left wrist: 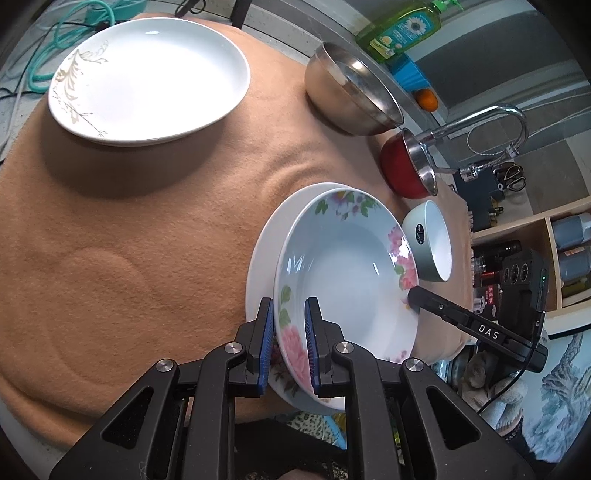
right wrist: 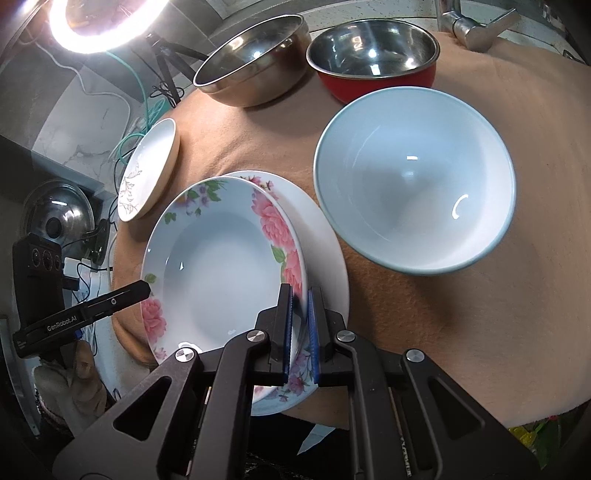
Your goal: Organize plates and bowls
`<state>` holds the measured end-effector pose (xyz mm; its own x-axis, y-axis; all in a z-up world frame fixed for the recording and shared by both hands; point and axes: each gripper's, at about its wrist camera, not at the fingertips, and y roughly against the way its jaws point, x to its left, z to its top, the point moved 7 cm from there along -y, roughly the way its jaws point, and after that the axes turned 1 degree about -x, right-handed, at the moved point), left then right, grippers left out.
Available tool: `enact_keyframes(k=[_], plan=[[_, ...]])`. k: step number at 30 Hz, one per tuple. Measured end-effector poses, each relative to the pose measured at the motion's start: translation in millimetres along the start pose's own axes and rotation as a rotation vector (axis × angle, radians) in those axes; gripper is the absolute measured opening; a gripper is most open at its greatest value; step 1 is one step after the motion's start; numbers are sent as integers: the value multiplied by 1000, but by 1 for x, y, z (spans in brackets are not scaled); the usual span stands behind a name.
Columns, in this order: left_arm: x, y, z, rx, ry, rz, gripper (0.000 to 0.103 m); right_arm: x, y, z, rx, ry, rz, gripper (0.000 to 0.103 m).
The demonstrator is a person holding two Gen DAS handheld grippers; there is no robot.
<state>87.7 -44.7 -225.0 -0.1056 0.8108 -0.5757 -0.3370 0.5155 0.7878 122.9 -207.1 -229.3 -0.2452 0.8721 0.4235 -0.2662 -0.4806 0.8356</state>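
Left gripper point(left wrist: 290, 314) clenched on flowered plate point(left wrist: 351, 266) rim; right gripper point(right wrist: 300, 306) clamps opposite rim. Plate hangs tilted over white plate point(right wrist: 328, 236) just beneath. Pale-blue bowl point(right wrist: 413, 181) beyond right gripper, on tan cloth point(left wrist: 147, 229).

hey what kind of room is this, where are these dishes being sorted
Most likely a home kitchen, by the sink: a chrome tap curves beside the cloth-covered surface, a green dish soap bottle stands at the back, and steel mixing bowls sit with the plates.

Ring light point(right wrist: 94, 26), tan tablecloth point(left wrist: 129, 240)
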Motion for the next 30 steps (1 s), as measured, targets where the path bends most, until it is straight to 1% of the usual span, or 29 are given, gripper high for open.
enact_keyframes(k=[15, 25, 30], plan=[[-4, -7, 1, 12, -17, 25, 13, -4, -3, -1, 3, 3, -15, 8], [-3, -8, 2, 20, -14, 21, 13, -3, -4, -1, 10, 6, -13, 10], [-3, -3, 5, 4, -20, 22, 13, -3, -3, 0, 6, 12, -21, 10]])
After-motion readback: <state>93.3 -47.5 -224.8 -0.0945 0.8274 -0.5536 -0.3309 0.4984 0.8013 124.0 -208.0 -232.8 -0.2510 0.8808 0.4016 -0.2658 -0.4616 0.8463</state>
